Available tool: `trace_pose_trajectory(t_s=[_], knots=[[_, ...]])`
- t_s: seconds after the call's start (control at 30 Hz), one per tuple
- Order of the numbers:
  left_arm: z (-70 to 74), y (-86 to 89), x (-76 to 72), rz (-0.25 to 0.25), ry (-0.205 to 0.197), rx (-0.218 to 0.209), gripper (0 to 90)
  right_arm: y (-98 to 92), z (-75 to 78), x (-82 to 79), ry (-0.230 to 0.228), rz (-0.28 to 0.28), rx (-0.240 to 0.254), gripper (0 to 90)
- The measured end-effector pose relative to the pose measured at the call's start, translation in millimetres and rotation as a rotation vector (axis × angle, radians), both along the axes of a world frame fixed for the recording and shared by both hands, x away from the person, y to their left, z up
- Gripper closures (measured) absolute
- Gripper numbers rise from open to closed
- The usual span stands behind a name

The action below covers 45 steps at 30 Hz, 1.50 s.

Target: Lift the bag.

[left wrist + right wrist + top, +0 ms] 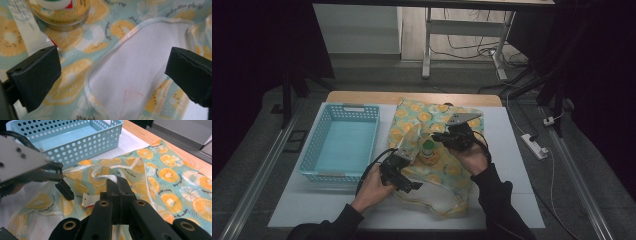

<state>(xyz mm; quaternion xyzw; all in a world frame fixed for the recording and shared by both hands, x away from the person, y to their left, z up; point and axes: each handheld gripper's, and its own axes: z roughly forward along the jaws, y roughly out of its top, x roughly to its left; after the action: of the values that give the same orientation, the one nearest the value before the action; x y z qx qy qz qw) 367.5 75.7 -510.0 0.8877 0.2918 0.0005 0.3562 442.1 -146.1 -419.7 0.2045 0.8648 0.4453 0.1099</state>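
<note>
Dim room, lit tabletop, soft blurry close-ups.

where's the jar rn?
High view: the jar stands mid-table on the fruit-print bag, between the two grippers, right of the blue basket.

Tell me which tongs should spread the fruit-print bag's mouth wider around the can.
Left, probably. The left tongs hang open just above the bag beside the can, jaws wide apart and free. The right tongs are shut on the bag's white rim, holding it up, so they seem better kept there.
</note>
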Motion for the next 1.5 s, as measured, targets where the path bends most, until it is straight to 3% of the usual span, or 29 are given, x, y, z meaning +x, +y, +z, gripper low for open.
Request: trace_pose_trajectory(t_s=[0.1, 0.2, 0.47, 0.57, 0.63, 0.73, 0.87, 0.93, 1.23, 1.33, 1.43, 1.5], knots=[[-4.6, -2.4, 0.9, -0.021, -0.006, 0.021, 0.4, 0.2, -0.8, 0.3, 0.004, -0.001, -0.002, 89.9], [-9.0, -4.4, 1.7, -0.053, -0.01, 0.007, 0.3, 0.2, -1.5, 0.8, 0.005, -0.002, -0.002, 90.0], [-22.1, -13.9, 6.6, -0.051, -0.018, 0.097, 1.9, -0.2, -2.0, 1.4, 0.005, -0.001, -0.002, 89.9], [-22.4, -16.3, 6.2, -0.046, -0.054, 0.135, 5.0, -0.7, -1.8, 1.6, 0.006, -0.002, -0.002, 89.9], [-21.4, -17.7, 4.6, -0.053, -0.09, 0.178, 10.3, -1.2, -1.5, 1.8, 0.006, -0.003, -0.001, 89.9], [-19.0, -17.2, 6.2, -0.033, -0.081, 0.182, 16.9, -1.9, -1.3, 2.2, 0.006, -0.006, 0.0, 89.9], [-15.5, -14.6, 9.1, -0.028, -0.081, 0.185, 33.8, -2.1, -2.3, 2.6, 0.008, -0.009, -0.002, 89.9], [-14.1, -14.2, 9.2, -0.035, -0.084, 0.179, 48.8, -2.0, -2.5, 2.8, 0.009, -0.008, -0.003, 89.9], [-11.0, -16.3, 12.5, 0.018, -0.023, 0.177, 88.8, -4.7, -2.1, 3.5, 0.012, -0.011, 0.001, 89.9], [-10.9, -15.8, 12.5, 0.033, -0.011, 0.169, 89.5, -5.7, -3.3, 4.3, 0.019, -0.015, -0.001, 89.9], [-9.7, -15.6, 10.8, 0.034, -0.028, 0.172, 89.7, -4.7, -3.6, 4.1, 0.023, -0.01, -0.008, 89.9], [-7.2, -13.2, 11.2, 0.043, -0.017, 0.14, 89.8, -3.3, -2.7, 3.1, 0.024, -0.005, -0.011, 89.9]])
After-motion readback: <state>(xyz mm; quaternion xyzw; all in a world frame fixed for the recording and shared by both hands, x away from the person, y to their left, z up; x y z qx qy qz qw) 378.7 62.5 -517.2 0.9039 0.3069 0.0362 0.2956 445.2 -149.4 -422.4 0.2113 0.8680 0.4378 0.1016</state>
